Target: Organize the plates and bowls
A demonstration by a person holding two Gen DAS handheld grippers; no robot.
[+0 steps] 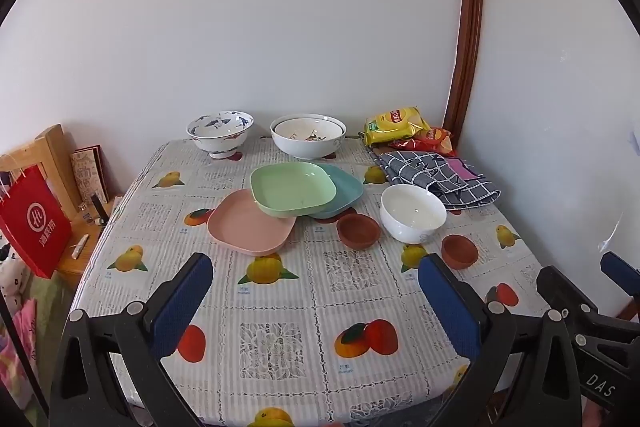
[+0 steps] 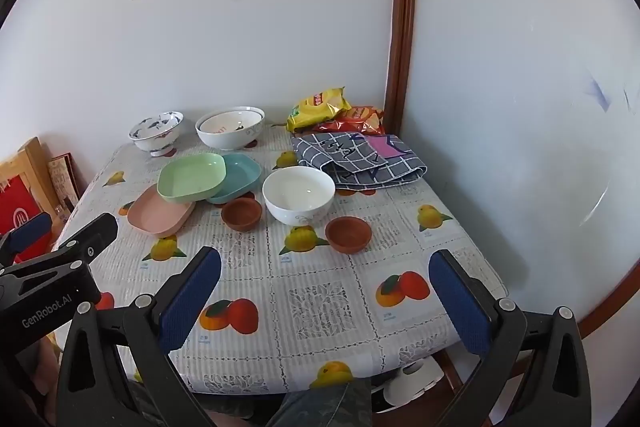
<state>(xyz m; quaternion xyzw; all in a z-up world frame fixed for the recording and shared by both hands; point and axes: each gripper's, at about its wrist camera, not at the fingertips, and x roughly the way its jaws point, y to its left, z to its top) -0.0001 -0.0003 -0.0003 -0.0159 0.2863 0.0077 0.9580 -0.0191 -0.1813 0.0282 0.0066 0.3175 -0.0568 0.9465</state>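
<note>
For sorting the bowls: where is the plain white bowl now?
The plain white bowl stands mid-table, right of the teal plate, between two brown bowls.

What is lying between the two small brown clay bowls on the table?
The plain white round bowl stands between the brown clay bowl near the plates and the nearer brown clay bowl, slightly behind their line; the right wrist view shows it best.
</note>
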